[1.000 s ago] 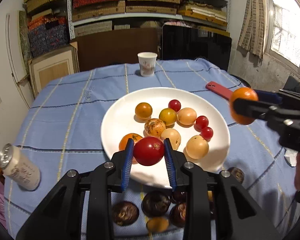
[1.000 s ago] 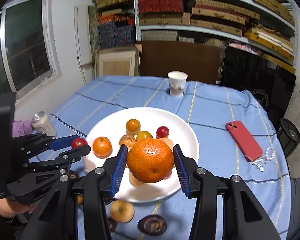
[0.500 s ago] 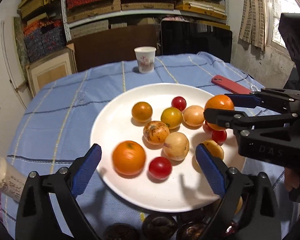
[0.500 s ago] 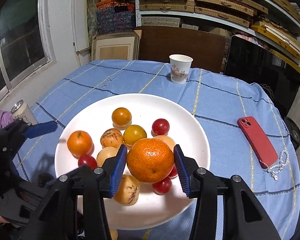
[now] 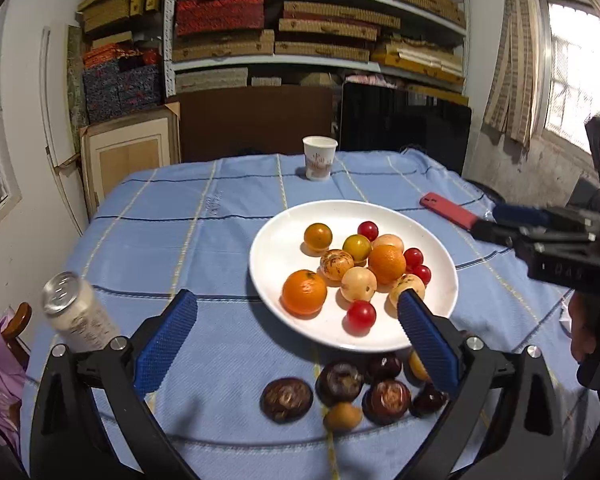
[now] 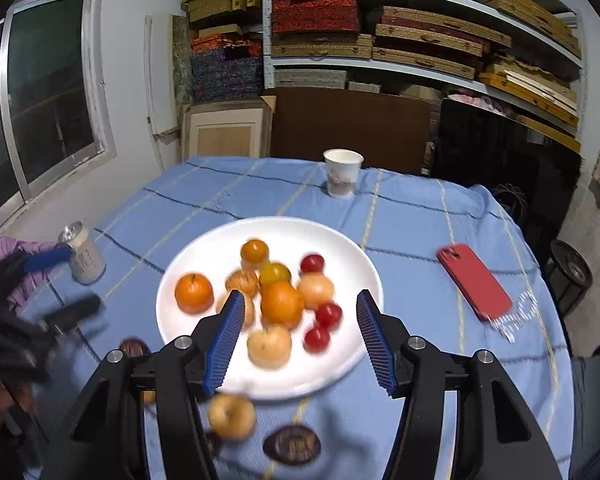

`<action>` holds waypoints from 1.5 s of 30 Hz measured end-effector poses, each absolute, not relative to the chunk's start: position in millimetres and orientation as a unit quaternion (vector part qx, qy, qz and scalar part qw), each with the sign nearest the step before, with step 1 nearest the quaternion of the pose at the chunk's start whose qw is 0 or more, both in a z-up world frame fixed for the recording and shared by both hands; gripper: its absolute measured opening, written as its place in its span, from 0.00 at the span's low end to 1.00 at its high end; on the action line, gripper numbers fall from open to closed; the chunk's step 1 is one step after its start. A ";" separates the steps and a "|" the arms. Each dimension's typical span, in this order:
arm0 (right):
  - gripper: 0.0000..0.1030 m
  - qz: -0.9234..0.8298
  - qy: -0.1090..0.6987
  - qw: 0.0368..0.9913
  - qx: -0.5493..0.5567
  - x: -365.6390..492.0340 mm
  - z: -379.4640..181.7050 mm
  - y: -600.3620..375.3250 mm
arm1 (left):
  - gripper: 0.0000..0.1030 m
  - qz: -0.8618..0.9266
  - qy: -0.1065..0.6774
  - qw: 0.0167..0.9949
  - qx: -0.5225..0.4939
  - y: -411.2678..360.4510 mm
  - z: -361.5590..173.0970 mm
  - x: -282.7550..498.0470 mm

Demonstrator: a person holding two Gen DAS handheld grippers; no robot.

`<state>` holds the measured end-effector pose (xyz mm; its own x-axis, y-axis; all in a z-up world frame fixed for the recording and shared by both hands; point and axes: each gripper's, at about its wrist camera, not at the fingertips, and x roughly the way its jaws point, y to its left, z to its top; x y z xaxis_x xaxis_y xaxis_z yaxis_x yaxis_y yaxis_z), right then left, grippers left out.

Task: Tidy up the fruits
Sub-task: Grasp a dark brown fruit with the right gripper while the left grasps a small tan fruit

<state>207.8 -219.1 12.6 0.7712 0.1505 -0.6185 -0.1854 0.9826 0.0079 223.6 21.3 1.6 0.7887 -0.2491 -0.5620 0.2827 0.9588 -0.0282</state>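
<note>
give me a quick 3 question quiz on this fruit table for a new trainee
1. True or false: both grippers are holding a fruit.
2. Multiple choice: where do the dark brown fruits lie? A) on the white plate B) on the cloth in front of the plate C) beside the paper cup
3. Fill in: the phone lying to the right of the plate is ____ in colour.

Key
1. False. The left gripper and the right gripper both have their jaws wide apart with nothing between them; the large orange and the other fruits rest on the white plate.
2. B
3. Red
</note>
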 end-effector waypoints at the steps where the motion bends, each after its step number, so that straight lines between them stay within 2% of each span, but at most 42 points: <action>1: 0.58 0.085 0.330 0.940 -0.028 196.5 7.4 -222.4 | 0.96 -0.140 0.291 0.946 0.027 27.3 2.7 215.2; 6: 0.58 0.058 0.351 0.931 -0.078 153.1 -35.3 -225.2 | 0.96 -0.139 0.305 0.942 -0.008 58.7 -2.7 171.5; 10: 0.58 0.060 0.383 0.919 -0.077 151.3 -69.5 -224.6 | 0.96 -0.148 0.314 0.938 -0.012 64.7 -8.4 146.1; 19: 0.59 0.063 0.415 0.904 -0.081 177.1 -90.4 -200.2 | 0.96 -0.159 0.323 0.933 0.002 55.0 -16.7 123.7; 21: 0.57 0.056 0.427 0.898 -0.088 182.3 -96.4 -194.8 | 0.96 -0.155 0.328 0.932 0.005 54.2 -19.8 125.7; 22: 0.52 0.053 0.434 0.895 -0.089 184.0 -98.4 -192.6 | 0.96 -0.153 0.329 0.932 0.006 53.9 -21.4 126.7; 23: 0.47 0.050 0.437 0.894 -0.088 184.4 -98.9 -192.3 | 0.96 -0.151 0.331 0.932 0.008 54.2 -22.5 127.7; 28: 0.46 0.047 0.420 0.903 -0.073 172.9 -89.5 -194.5 | 0.96 -0.142 0.343 0.928 0.018 52.2 -28.9 139.6; 33: 0.46 0.053 0.396 0.916 -0.042 147.0 -71.9 -205.5 | 0.95 -0.159 0.368 0.914 0.068 23.5 -48.1 155.0; 38: 0.46 0.068 0.380 0.923 0.006 113.4 -62.9 -217.2 | 0.95 -0.167 0.355 0.911 0.129 -10.3 -62.8 165.6; 40: 0.46 0.076 0.373 0.924 0.023 99.5 -62.5 -219.0 | 0.91 -0.174 0.364 0.904 0.138 -18.7 -72.8 173.0; 41: 0.46 0.078 0.370 0.925 0.027 94.6 -62.6 -219.1 | 0.77 -0.177 0.369 0.902 0.137 -21.1 -76.3 175.2; 42: 0.46 0.082 0.366 0.926 0.032 88.6 -63.2 -219.3 | 0.69 -0.182 0.375 0.899 0.136 -23.1 -80.3 178.8; 45: 0.46 0.087 0.360 0.928 0.039 79.8 -65.2 -220.6 | 0.57 -0.196 0.398 0.887 0.127 -24.5 -92.1 188.7</action>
